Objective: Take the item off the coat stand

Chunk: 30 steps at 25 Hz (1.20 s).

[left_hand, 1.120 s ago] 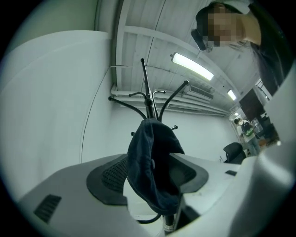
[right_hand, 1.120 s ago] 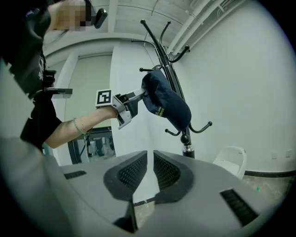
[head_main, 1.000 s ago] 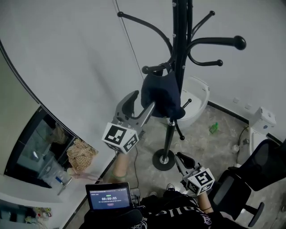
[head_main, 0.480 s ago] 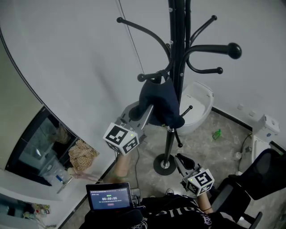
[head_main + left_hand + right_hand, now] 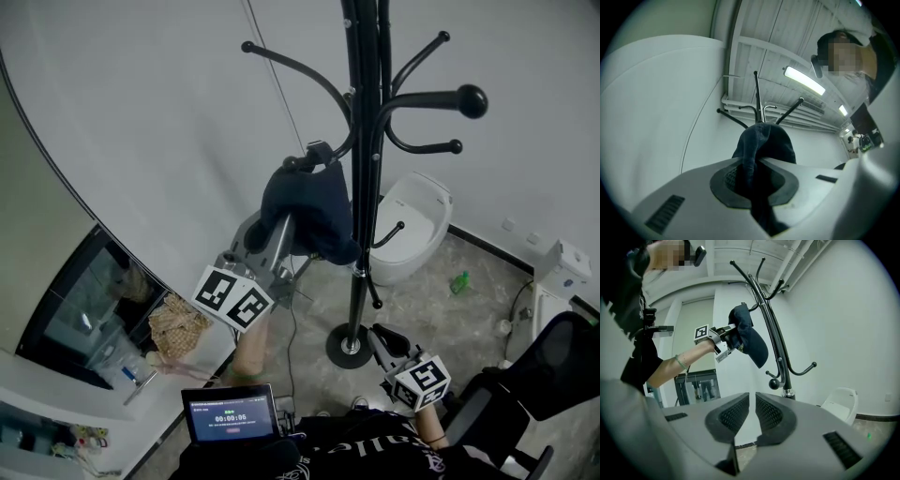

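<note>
Now, head view: the left gripper (image 5: 279,228) has its jaws closing on the near lower edge of the dark cap (image 5: 314,208). The cap hangs long axis downward, just beyond and above the jaw tips, with its top at a hook (image 5: 309,159) of the coat stand (image 5: 361,234). The right gripper (image 5: 380,336) sits low, well apart from the cap, so the left is nearer.
Left gripper view: dark cloth fills the slot between the pads and is pinched there. The rest of the cap (image 5: 766,140) bulges straight ahead of the jaws.
Right gripper view: jaws pressed nearly together on nothing, the cap (image 5: 751,338) up and left of them, far off.
Writing: the tablet (image 5: 228,411) shows a timer with digits too small to trust. No brand is legible on the cap.
</note>
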### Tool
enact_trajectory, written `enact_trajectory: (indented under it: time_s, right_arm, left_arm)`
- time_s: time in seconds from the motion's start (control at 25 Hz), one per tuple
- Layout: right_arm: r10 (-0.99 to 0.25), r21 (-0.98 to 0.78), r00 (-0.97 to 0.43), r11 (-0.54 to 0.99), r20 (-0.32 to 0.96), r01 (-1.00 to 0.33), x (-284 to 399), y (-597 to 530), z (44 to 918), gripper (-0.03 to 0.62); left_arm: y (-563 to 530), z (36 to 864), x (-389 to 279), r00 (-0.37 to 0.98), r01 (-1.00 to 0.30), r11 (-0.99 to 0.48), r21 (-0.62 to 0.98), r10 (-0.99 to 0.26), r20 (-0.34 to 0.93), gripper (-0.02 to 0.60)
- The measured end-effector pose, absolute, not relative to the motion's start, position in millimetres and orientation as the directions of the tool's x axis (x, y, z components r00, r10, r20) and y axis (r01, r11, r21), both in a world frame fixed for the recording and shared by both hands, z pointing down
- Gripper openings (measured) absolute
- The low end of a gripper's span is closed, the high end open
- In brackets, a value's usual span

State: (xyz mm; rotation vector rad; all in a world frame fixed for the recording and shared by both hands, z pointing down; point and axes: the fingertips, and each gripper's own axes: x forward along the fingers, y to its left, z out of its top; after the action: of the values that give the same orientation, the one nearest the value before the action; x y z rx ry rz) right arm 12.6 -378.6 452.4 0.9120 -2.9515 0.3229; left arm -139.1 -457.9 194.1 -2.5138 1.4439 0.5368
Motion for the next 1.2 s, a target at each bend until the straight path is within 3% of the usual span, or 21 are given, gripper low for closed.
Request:
enact_trajectory:
  time_s: [0.24, 0.44, 0.8, 1.2]
  right_arm:
    - [-0.547, -0.184, -0.83, 0.81, 0.105, -0.557, 12, -370, 451, 0.035]
    - [-0.542, -0.177, -0.833, 0.814, 0.117, -0.554, 9, -359, 453, 0.035]
    - [-0.539, -0.179, -0.833, 0.814, 0.124, -0.553, -12, -332, 454, 0.035]
    - [-0.564, -0.179, -0.815, 0.795, 0.132, -0.579, -41, -278, 468, 0.035]
  left_arm:
    - [-437, 175, -167, 0.395, -0.86, -0.501, 0.1, -0.776, -0.491, 0.021]
    - [-416, 182, -195, 0.337, -0.886, -0.446, 0.124, -0.806, -0.487, 0.021]
    - [-375, 254, -237, 0.26, -0.921, -0.342, 0.189, -0.897, -0.358, 0.021]
    - [-323, 365, -242, 0.324, -0.883, -0.374, 0.285, -0.923, -0.206, 0.021]
